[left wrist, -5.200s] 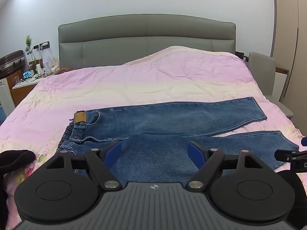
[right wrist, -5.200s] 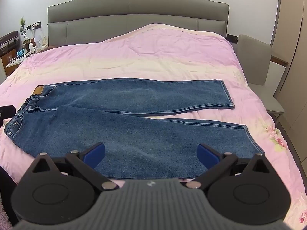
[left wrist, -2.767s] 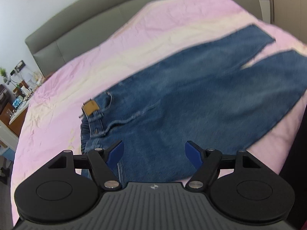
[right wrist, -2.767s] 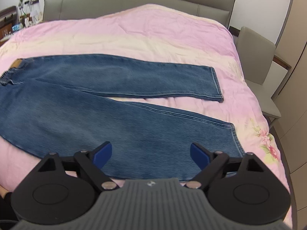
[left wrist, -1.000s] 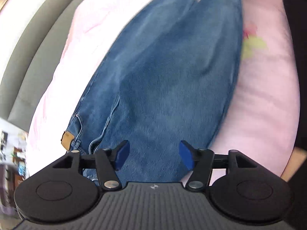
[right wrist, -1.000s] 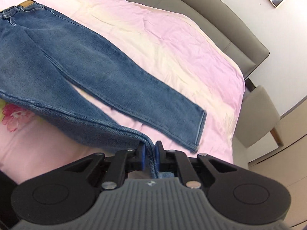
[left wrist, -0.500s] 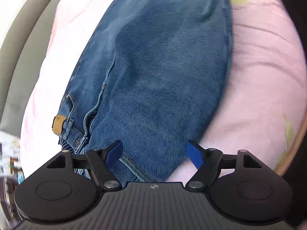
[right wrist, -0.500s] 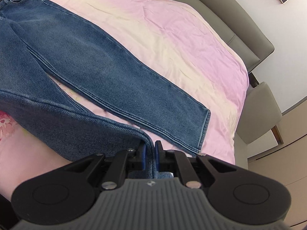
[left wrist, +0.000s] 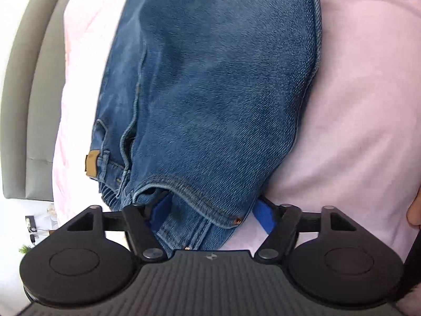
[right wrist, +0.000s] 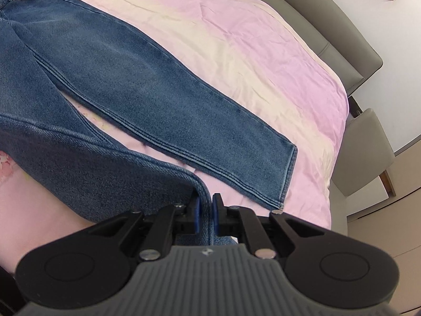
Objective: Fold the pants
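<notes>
Blue jeans [left wrist: 210, 92] lie on a pink bedspread [left wrist: 355, 105]. My left gripper [left wrist: 213, 210] is open, its blue pads on either side of the near waistband corner with copper rivets; the denim lies between the jaws. A tan leather patch [left wrist: 90, 163] marks the far waistband. In the right wrist view, my right gripper [right wrist: 204, 210] is shut on the hem of the near leg [right wrist: 79, 163], lifted slightly off the bed. The far leg [right wrist: 158, 89] lies flat and straight.
A grey padded headboard [right wrist: 342, 39] runs along the far side of the bed. A grey chair [right wrist: 368, 152] stands beside the bed at the right. A nightstand with small items [left wrist: 34, 226] sits at the left.
My left gripper has moved in low over the near waistband corner, which now lies between its open jaws. My right gripper stays shut on the near leg's hem and has lifted it slightly.
</notes>
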`<action>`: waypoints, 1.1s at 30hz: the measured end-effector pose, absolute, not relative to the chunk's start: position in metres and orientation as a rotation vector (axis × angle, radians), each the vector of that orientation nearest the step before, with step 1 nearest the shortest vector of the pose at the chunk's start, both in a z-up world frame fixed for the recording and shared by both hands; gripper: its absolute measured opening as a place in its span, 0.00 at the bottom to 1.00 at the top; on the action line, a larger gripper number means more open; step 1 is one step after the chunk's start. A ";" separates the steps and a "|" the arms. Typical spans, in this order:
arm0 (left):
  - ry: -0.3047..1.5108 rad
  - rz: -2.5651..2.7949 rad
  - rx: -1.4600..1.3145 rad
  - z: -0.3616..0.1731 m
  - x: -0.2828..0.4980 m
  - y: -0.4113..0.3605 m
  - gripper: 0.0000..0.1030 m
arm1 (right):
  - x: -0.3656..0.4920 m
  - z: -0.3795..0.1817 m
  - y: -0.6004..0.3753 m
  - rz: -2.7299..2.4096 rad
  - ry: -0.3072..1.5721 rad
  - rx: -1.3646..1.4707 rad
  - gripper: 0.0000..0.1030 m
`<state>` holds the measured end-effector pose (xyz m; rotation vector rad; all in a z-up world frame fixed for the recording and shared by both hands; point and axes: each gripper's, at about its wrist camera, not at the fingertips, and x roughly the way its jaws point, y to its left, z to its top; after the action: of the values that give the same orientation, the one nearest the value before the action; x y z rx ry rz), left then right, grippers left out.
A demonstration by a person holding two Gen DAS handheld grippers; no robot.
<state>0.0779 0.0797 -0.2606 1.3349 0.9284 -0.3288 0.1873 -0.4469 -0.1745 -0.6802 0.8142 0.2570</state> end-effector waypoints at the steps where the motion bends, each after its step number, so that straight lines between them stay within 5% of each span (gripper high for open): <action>1: 0.935 -0.321 1.334 -0.262 0.078 0.079 0.60 | 0.185 -0.175 -0.447 0.264 0.811 -0.689 0.04; 7: 0.947 -0.185 1.078 -0.232 0.090 0.078 0.29 | 0.174 -0.180 -0.463 0.320 0.820 -0.693 0.24; 18: 0.907 0.028 0.681 -0.164 0.134 0.073 0.25 | 0.136 -0.203 -0.501 0.328 0.921 -0.768 0.30; 20: 0.902 0.055 0.643 -0.157 0.136 0.072 0.25 | 0.127 -0.203 -0.512 0.313 0.931 -0.753 0.28; 23: 0.893 0.092 0.577 -0.147 0.134 0.076 0.25 | 0.110 -0.197 -0.522 0.296 0.915 -0.705 0.06; 33: 0.818 0.163 0.463 -0.088 0.131 0.088 0.25 | 0.110 -0.099 -0.536 0.203 0.749 -0.588 0.01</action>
<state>0.1307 0.0876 -0.0882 0.4631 0.8179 0.1630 0.1102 -0.5359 -0.0993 -0.5884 0.7487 0.2025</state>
